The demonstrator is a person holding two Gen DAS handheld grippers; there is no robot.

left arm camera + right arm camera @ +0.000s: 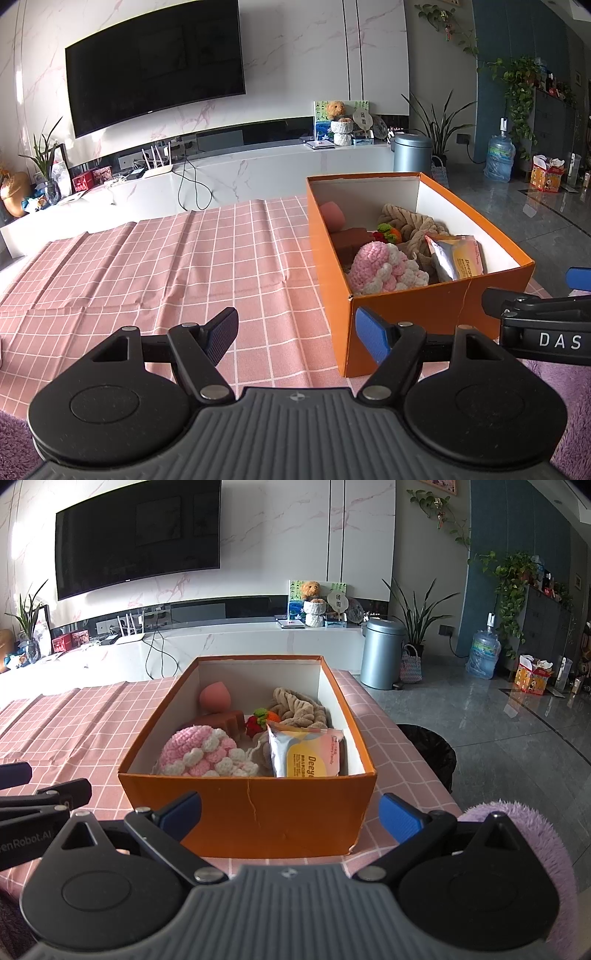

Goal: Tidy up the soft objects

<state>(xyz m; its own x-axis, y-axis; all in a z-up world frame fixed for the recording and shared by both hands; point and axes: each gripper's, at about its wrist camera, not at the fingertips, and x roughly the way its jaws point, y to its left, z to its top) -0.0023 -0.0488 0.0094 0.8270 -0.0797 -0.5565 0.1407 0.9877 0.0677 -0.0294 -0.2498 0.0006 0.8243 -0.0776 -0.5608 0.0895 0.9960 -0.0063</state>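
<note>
Both tools are empty: the left gripper (295,332) hangs with jaws apart over the pink checked tablecloth (147,266), and the right gripper (290,812) gapes before the orange box (251,801). Inside lie a pink crochet piece (199,753), beige knotted cloth (295,705), makeup sponge (215,698) and wipes pack (306,755). Everything soft seems boxed; I would check the cloth for strays, then withdraw without nudging the box.

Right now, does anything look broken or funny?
Yes. The orange cardboard box on the pink checked tablecloth has a thin crack running down its near wall. The soft things inside look tidy.
</note>
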